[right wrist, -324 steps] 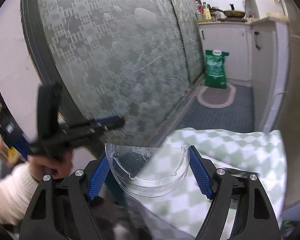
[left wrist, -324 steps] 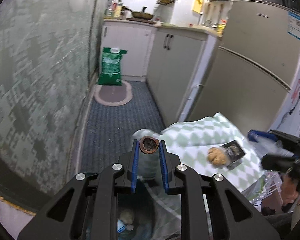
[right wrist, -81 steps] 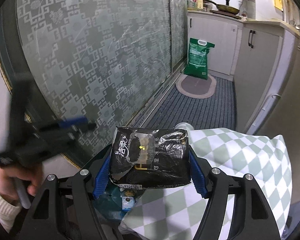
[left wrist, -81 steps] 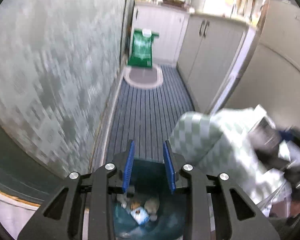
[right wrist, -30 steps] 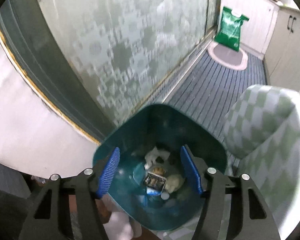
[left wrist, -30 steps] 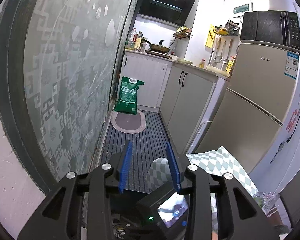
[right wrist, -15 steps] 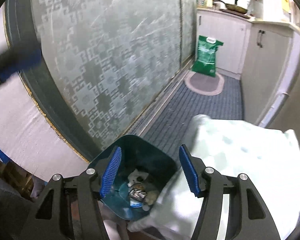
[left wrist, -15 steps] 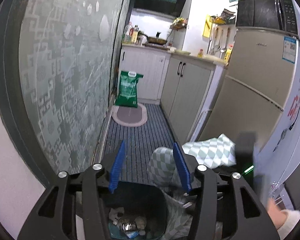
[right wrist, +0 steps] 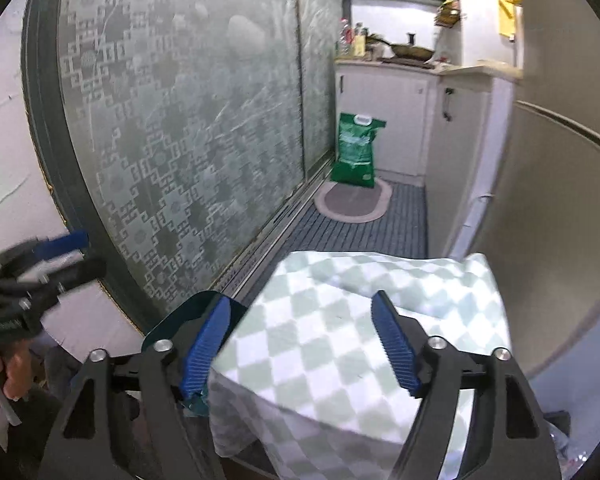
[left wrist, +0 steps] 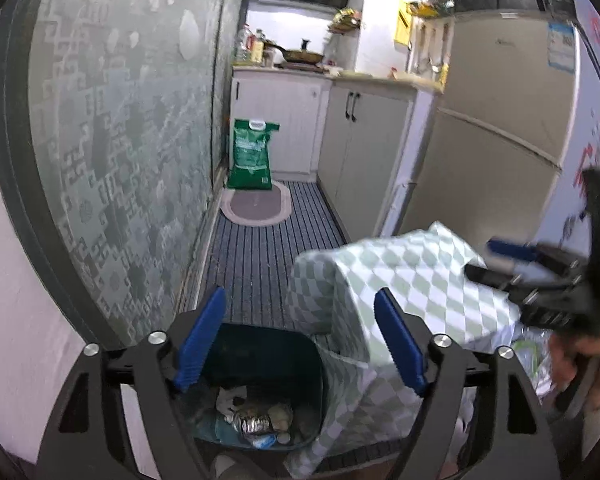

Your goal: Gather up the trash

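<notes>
My left gripper [left wrist: 300, 338] has its tongs wide apart, nothing between them, hovering over the near edge of the teal trash bin [left wrist: 316, 364]. The bin sits on the floor at the near left, just beside the checkered cloth [left wrist: 412, 276] covering a low table. Trash [left wrist: 256, 416] lies in the bin's bottom: crumpled foil, white scraps, some rounded brownish bits; finer detail is too small to tell. My right gripper [right wrist: 300, 340] also has tongs spread apart and empty, held above the checkered cloth, whose top looks bare in this view. From the right wrist only a sliver of the bin's rim [right wrist: 188, 312] shows, left of the cloth and partly behind the left finger. Far down the striped floor mat [left wrist: 260, 256], a green bag [left wrist: 251, 156] stands against the white cabinets [left wrist: 284, 120], with an oval rug [left wrist: 256, 206] in front of it. Patterned glass door [right wrist: 188, 128] runs along the left; fridge [left wrist: 500, 128] on the right.
</notes>
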Motion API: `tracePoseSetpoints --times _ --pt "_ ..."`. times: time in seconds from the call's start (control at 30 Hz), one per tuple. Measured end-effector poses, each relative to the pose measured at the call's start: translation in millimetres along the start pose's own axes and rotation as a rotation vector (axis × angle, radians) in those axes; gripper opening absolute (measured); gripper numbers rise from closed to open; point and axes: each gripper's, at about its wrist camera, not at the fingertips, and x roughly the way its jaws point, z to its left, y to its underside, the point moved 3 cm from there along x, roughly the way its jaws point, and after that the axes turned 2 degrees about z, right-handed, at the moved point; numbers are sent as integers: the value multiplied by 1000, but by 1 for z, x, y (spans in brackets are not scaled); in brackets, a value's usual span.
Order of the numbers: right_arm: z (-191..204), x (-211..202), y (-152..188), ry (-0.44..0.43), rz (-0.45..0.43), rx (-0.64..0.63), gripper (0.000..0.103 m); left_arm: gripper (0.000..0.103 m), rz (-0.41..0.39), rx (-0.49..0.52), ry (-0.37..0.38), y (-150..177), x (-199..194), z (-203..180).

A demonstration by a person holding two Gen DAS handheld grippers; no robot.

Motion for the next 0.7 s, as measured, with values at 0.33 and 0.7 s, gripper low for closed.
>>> tracePoseSetpoints --times 0.33,0.7 --pt "-42 -31 34 74 21 15 99 97 103 4 -81 40 10 -5" --pt "-30 -36 55 30 40 -30 100 100 133 -49 -130 60 2 16"
